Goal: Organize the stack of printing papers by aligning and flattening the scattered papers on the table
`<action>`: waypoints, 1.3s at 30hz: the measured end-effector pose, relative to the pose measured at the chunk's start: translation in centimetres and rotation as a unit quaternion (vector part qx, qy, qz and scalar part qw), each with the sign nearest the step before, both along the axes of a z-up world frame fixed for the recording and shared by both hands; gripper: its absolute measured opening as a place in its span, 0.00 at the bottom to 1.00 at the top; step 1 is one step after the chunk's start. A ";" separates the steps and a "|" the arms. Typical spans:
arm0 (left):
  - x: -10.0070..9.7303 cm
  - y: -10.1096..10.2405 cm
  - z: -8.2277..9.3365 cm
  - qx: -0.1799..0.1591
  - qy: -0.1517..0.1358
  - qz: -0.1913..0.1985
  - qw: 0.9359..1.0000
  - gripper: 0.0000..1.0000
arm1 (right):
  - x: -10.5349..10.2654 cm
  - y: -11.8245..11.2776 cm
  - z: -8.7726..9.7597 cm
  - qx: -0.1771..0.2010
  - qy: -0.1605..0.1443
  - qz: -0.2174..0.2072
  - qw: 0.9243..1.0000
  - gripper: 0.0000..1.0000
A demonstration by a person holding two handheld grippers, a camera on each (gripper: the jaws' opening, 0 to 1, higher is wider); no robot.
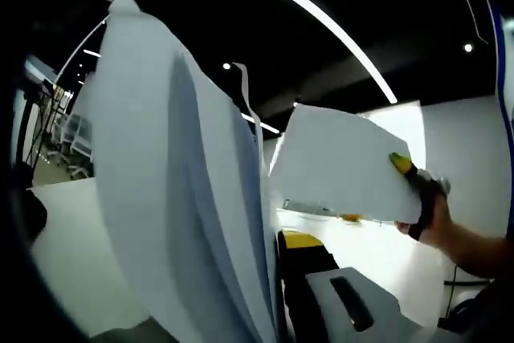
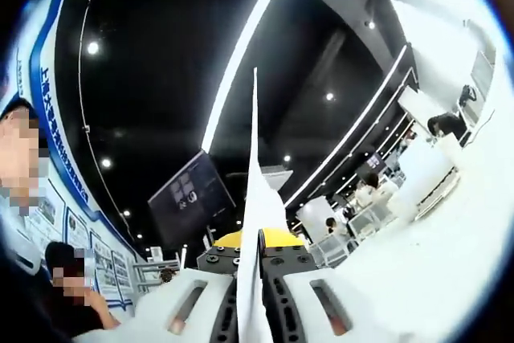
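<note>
Across left gripper view: thick paper stack raised edge-on off the desk, left gripper's grip hidden, cannot tell. Across right gripper view: right gripper pinching one sheet upright. Aligning, flattening apparently still undone.

Looks like a big show hall: black ceiling with long light strips, a wall of posters, a dark screen, people at white tables.
</note>
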State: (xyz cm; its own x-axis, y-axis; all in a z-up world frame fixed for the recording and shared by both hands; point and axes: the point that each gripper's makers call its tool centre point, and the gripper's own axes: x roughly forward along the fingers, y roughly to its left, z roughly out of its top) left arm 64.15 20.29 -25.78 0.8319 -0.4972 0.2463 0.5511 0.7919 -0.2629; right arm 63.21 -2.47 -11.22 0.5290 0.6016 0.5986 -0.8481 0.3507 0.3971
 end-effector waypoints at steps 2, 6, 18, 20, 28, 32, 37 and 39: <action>0.0 0.0 0.0 -0.001 0.000 0.000 1.000 0.08 | -0.5 0.1 1.1 0.008 -0.011 0.012 1.000 0.00; 0.0 0.0 0.0 -0.001 0.000 0.000 1.000 0.08 | -1.0 0.1 1.8 0.016 -0.016 0.021 1.000 0.00; 0.0 0.0 0.0 -0.002 0.000 0.000 1.000 0.08 | 0.9 3.5 -3.2 0.034 0.067 0.046 0.996 0.00; 0.0 0.0 0.0 -0.002 0.000 0.000 1.000 0.08 | 1.2 4.6 -5.1 0.007 0.082 0.036 0.996 0.00; 0.0 -0.2 -0.1 0.002 0.002 -0.002 1.000 0.08 | 2.3 5.5 -8.3 0.010 0.123 0.006 0.992 0.00; 0.0 -0.2 -0.1 0.001 0.002 -0.001 1.000 0.08 | 2.3 5.4 -8.6 -0.022 0.106 -0.030 0.994 0.00; 0.0 -0.3 -0.1 0.002 0.004 -0.002 1.000 0.09 | 2.2 5.8 -9.2 -0.044 0.098 -0.037 0.993 0.00; 0.0 -0.3 -0.1 0.002 0.004 -0.004 1.000 0.09 | 2.1 5.9 -9.4 -0.043 0.099 -0.034 0.994 0.00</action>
